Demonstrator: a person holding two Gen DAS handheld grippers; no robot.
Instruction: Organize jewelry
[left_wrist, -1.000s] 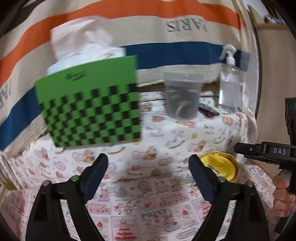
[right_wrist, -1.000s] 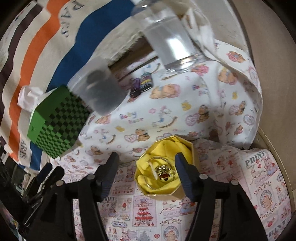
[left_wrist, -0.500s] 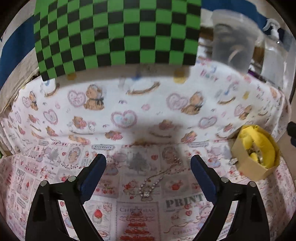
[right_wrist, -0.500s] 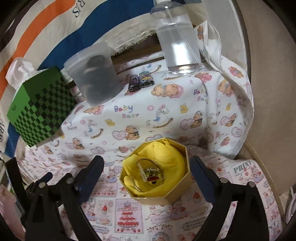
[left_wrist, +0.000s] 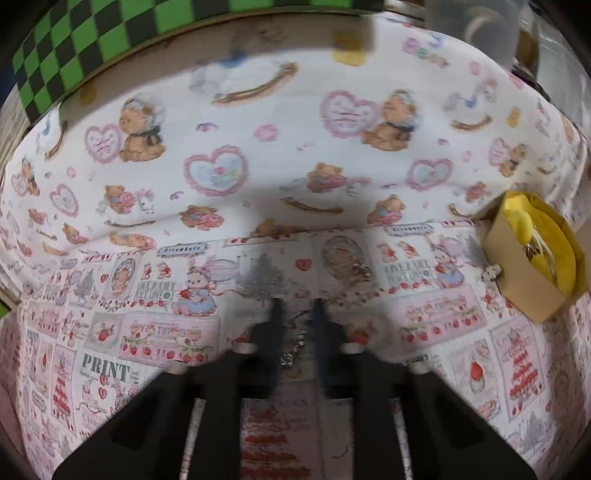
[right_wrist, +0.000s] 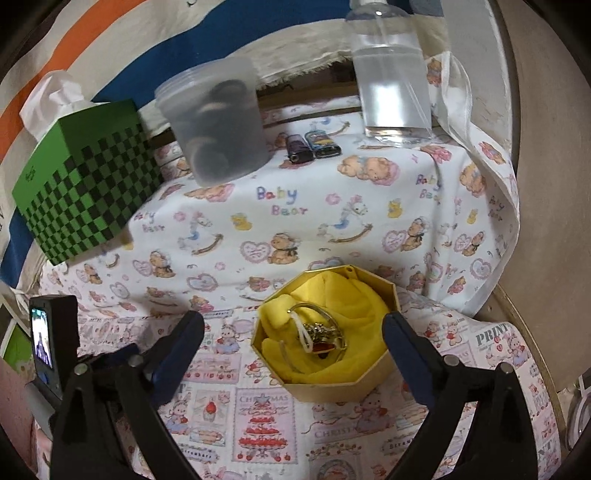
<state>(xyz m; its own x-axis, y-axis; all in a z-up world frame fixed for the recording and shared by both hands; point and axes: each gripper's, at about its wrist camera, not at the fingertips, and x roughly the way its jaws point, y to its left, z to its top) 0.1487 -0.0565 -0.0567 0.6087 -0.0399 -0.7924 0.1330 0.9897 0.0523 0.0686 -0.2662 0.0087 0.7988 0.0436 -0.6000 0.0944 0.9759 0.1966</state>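
Left wrist view: the left gripper (left_wrist: 297, 314) is pinched nearly closed around a thin silver chain necklace (left_wrist: 295, 341) lying on the printed bench cloth (left_wrist: 221, 173); motion blur hides whether it truly grips. The chain looks light, limp and snag-prone, so I judge a pinch near its pendant safest. The octagonal box (left_wrist: 524, 288) sits well right, with bare cloth between.

Right wrist view: the right gripper (right_wrist: 293, 326) is spread wide, holding nothing, flanking the box (right_wrist: 332, 384). Rings (right_wrist: 321, 334) rest on its yellow lining (right_wrist: 332, 295). The bench edge (right_wrist: 532, 354) runs near the box's right; a tissue box (right_wrist: 88, 195) and tub (right_wrist: 221, 122) stand well behind.
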